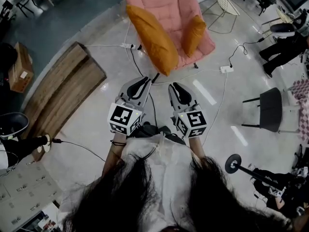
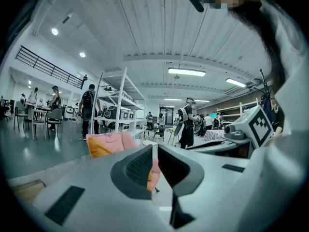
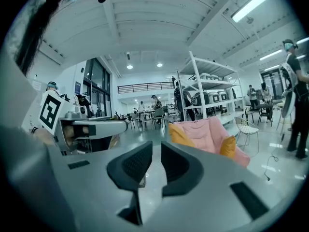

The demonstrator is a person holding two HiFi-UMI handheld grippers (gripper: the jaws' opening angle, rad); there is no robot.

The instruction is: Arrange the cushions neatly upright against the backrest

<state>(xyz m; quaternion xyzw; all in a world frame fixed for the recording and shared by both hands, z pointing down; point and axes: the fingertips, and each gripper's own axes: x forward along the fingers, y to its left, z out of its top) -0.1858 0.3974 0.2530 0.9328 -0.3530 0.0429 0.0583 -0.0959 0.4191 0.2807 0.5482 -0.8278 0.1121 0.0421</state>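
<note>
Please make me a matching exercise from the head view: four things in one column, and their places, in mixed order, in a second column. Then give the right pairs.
Things:
1. large orange cushion
2. small orange cushion
3. wooden platform
4. black chair

Places in the head view:
a. on the floor, at the right of the picture
b. on the left side of the pink chair
c. on the floor, at the left of the picture
d. on the right side of the pink chair

Pairs: 1-b, 2-d, 3-c, 4-a.
</note>
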